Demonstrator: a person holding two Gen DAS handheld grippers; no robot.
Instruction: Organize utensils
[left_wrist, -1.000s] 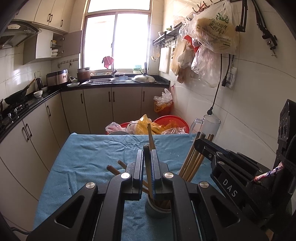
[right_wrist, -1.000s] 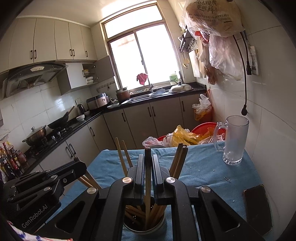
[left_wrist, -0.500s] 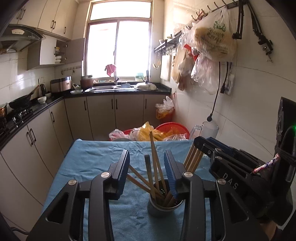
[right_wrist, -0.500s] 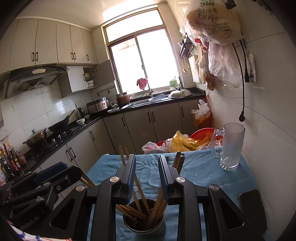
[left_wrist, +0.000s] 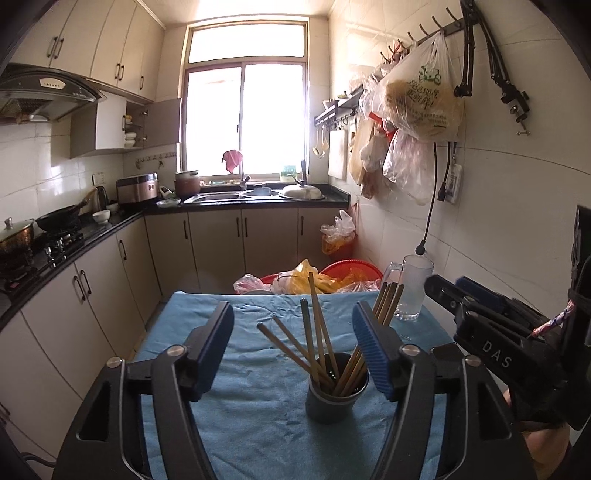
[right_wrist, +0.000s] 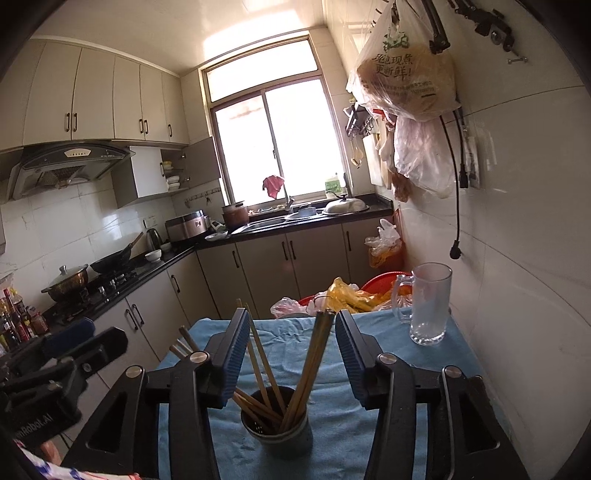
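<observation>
On the far left, a black stove (left_wrist: 55, 240) sits on the dark kitchen worktop with a lidded pot (left_wrist: 14, 236) and a wok (left_wrist: 59, 218) on it. Nearer, a table (left_wrist: 236, 417) covered in a blue cloth (left_wrist: 258, 391) fills the foreground.

The left tongs (left_wrist: 291, 354) are spread wide, their blue ribbed pads (left_wrist: 218, 339) well apart and gripping nothing. Between and just beyond them stands a dark grey holder cup (left_wrist: 334, 400), upright on the cloth near the middle of the table. A bundle of wooden chopsticks (left_wrist: 317, 332) stands in the cup, fanning out: some lean left, one or two stand almost straight, and several lean right.

From the right wrist view, the right tongs (right_wrist: 291, 354) are likewise wide open and empty, their blue pads (right_wrist: 236, 350) flanking the same cup (right_wrist: 277, 428) without touching the chopsticks (right_wrist: 310, 365). The left tongs' black body shows at the lower left of that view.

Further right, near the table's far right corner beside the tiled wall, stands an empty glass mug (right_wrist: 430, 302) with a handle. Beyond the table's far edge lie red basins (left_wrist: 351, 267) and plastic bags (left_wrist: 306, 277). Bags (right_wrist: 406, 70) hang from hooks high on the right wall.
</observation>
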